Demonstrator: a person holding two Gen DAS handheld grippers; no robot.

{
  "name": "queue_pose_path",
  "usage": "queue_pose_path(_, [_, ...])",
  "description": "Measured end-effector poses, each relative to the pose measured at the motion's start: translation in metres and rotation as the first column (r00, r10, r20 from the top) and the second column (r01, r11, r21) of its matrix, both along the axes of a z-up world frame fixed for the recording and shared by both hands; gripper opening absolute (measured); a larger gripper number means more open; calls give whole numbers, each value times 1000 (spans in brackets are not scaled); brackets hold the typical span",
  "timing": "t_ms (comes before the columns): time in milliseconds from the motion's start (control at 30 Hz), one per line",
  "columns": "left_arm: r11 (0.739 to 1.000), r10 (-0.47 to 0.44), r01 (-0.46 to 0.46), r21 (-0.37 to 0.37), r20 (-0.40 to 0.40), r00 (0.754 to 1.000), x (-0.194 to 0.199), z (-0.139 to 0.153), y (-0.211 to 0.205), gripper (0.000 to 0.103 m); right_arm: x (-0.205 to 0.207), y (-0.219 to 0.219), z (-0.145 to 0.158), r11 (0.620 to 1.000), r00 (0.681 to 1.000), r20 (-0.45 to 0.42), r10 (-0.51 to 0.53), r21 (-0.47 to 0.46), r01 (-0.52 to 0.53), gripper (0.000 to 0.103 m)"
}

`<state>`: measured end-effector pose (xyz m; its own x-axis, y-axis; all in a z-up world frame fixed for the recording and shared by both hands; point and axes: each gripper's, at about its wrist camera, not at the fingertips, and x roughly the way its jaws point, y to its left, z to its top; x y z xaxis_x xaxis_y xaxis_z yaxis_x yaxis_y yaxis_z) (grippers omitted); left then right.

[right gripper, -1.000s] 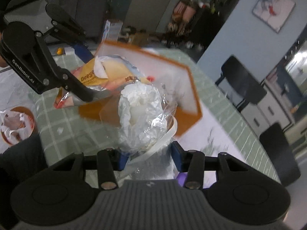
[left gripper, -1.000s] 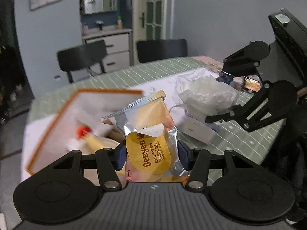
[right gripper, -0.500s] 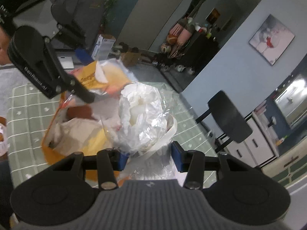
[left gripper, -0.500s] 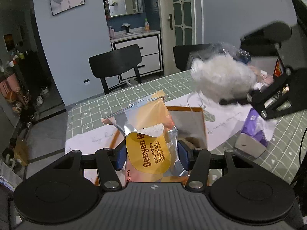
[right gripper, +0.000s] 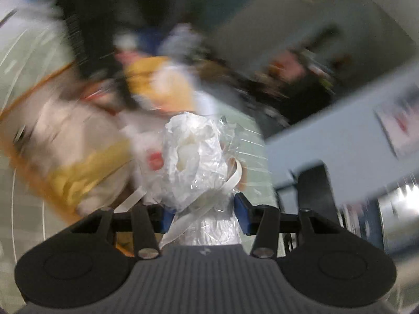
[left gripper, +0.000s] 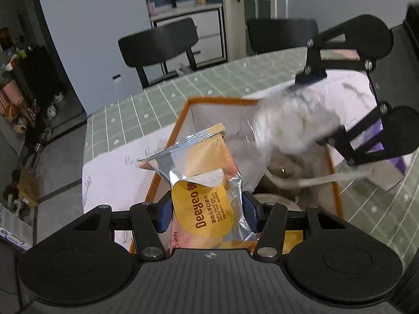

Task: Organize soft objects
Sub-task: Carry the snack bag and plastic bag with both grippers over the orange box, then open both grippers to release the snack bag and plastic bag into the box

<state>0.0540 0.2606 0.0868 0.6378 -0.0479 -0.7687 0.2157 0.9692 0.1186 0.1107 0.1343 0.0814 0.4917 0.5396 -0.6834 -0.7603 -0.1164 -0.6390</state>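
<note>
— Both grippers have swung back over the orange-rimmed box (left gripper: 334, 172)?
— Yes. Left gripper (left gripper: 207, 210) pinches the Deeyeo wipes pack (left gripper: 201, 183); right gripper (right gripper: 203, 213) clamps the bagged white wad (right gripper: 196, 157), seemingly poised to drop in

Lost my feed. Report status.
Left gripper shut on wipes pack. Right gripper shut on clear bag. Both over orange box. Nothing blocking.

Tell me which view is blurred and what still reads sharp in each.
Right wrist view: the background is heavily motion-smeared, but the clear bag of white stuffing in the right gripper stays crisp. Left wrist view: mostly sharp, with legible print on the Deeyeo wet wipes pack in the left gripper; the same bag is smeared over the orange-rimmed box.
</note>
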Motion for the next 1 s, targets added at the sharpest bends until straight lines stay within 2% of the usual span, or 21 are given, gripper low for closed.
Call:
queue_pose_path(67, [1000, 1, -1, 9, -23, 1000, 5, -7, 2, 62, 3, 2, -18, 993, 996, 22, 88, -81, -86, 47])
queue_pose_path(133, [1000, -3, 4, 19, -45, 999, 10, -13, 1, 62, 12, 8, -29, 984, 993, 27, 114, -143, -109, 47])
queue_pose_path(233, [999, -6, 9, 36, -70, 998, 16, -21, 0, 62, 27, 15, -33, 969, 993, -43, 109, -219, -116, 48])
queue_pose_path(367, [997, -20, 26, 66, -90, 996, 18, -27, -5, 62, 42, 26, -29, 950, 983, -148, 111, -274, -149, 48])
queue_pose_path(500, [996, -26, 35, 77, -110, 994, 23, -32, -8, 61, 55, 44, -30, 934, 976, -208, 71, -328, -138, 49])
queue_pose_path(667, [995, -41, 53, 90, -133, 990, 28, -37, -14, 61, 70, 67, -31, 930, 957, -289, -26, -358, -83, 54])
queue_pose_path(700, [994, -45, 58, 91, -142, 989, 29, -38, -15, 61, 73, 70, -33, 929, 951, -306, -46, -363, -72, 58])
queue_pose_path(733, [994, -51, 66, 92, -154, 987, 31, -40, -15, 62, 75, 73, -37, 930, 947, -316, -62, -364, -60, 66])
queue_pose_path(800, [991, -62, 81, 104, -175, 983, 33, -45, -17, 62, 84, 84, -40, 929, 935, -339, -101, -368, -33, 71])
queue_pose_path(1000, [994, -47, 66, 87, -204, 978, 39, -57, -13, 62, 82, 87, -49, 933, 929, -348, -129, -360, -6, 75])
